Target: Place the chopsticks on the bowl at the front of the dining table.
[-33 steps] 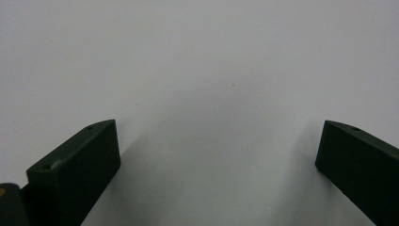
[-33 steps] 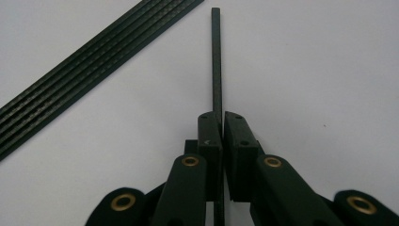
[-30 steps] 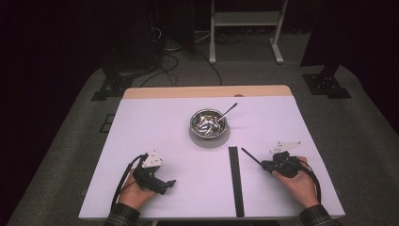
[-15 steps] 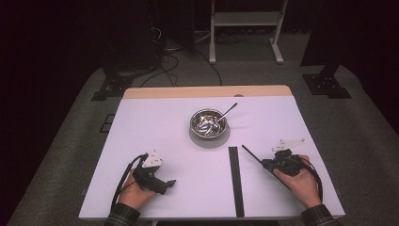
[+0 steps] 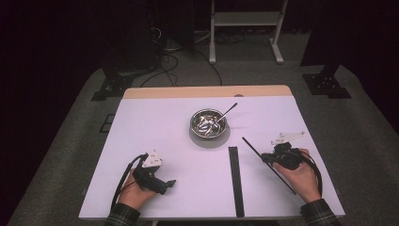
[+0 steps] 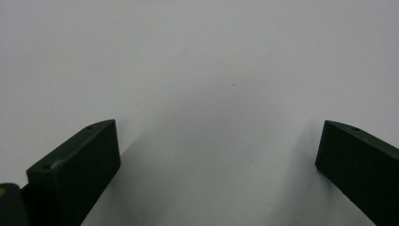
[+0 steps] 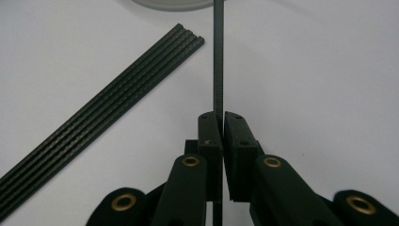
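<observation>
Rod (image 5: 268, 165) is sitting clamped between the closed jaws of the right gripper (image 5: 265, 159), slanting from near the bench's front right edge toward its middle. Its far tip is ending just short of the bowl (image 5: 208, 123), apparently held slightly above the surface. More rods (image 5: 235, 181) are lying in a tight bundle just left of it, reaching the front edge. Left gripper (image 5: 171, 182) is resting near the front left corner, jaws spread wide over bare bench (image 5: 141, 117).
</observation>
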